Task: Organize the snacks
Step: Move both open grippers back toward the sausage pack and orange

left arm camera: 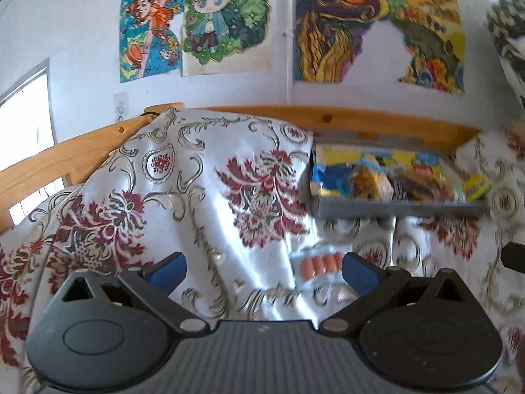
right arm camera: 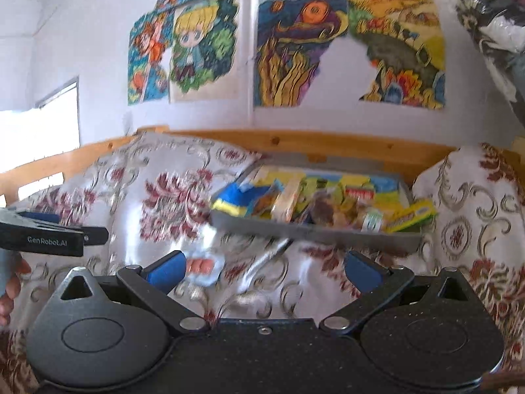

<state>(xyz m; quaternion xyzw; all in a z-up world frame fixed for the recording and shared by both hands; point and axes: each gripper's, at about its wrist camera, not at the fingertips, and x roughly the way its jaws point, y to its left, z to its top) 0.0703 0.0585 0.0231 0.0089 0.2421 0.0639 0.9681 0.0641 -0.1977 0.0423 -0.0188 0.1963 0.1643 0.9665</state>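
A grey tray [left arm camera: 393, 208] [right arm camera: 315, 229] full of colourful snack packets rests on the floral bedspread, against the wooden bed rail. A clear pack of small pink sausages [left arm camera: 320, 266] [right arm camera: 201, 267] lies on the spread in front of the tray. My left gripper [left arm camera: 264, 271] stands open above the spread, and the sausage pack sits just inside its right fingertip. My right gripper [right arm camera: 264, 271] is open too, with the same pack beside its left fingertip. Nothing is held by either. In the right wrist view the left gripper [right arm camera: 49, 234] shows at the left edge, a hand below it.
The floral bedspread [left arm camera: 203, 203] bulges into a high hump left of the tray and another fold [right arm camera: 469, 216] right of it. A wooden bed rail [left arm camera: 361, 121] runs behind, under a white wall with colourful posters [left arm camera: 377, 26]. A window [left arm camera: 23, 121] is at left.
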